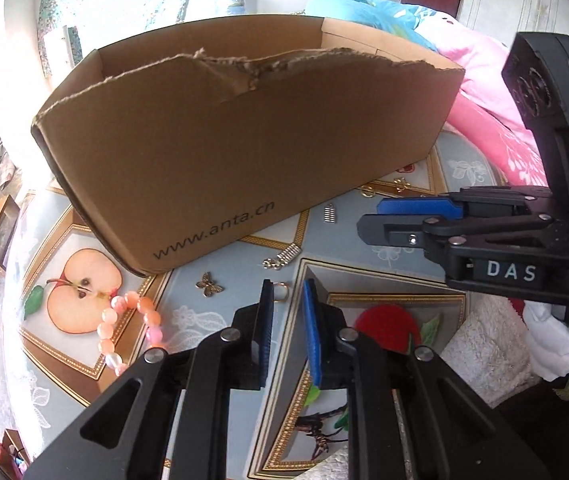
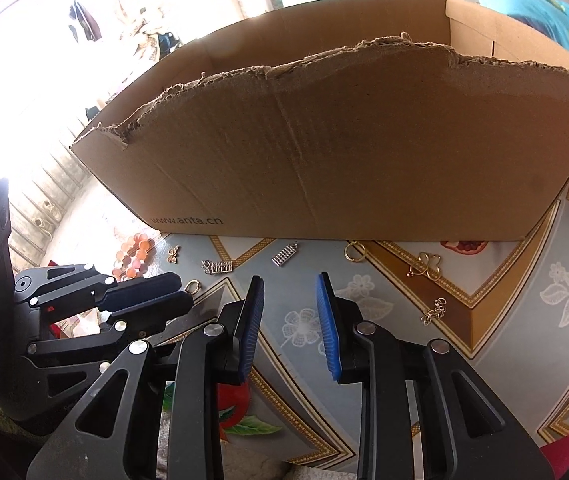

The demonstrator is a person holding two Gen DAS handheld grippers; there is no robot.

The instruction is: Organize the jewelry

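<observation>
Bead bracelet [image 1: 124, 320]: peach beads, on the tablecloth [image 1: 364, 248] left of the box.
Cardboard box [image 1: 244, 152]: torn rim, printed "www.anta.cn".
Left gripper [image 1: 288, 312]: released, nothing between the pads, gold ring [image 1: 280, 292] just ahead.
Right gripper [image 2: 290, 312]: released, empty; body reads "DAS".

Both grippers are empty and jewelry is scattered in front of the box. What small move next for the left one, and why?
Probably ease the left gripper forward and down onto the small gold ring. Its jaws are open and empty, and the ring lies on the tablecloth just beyond the fingertips, nearer than the butterfly charm or bead bracelet.
</observation>
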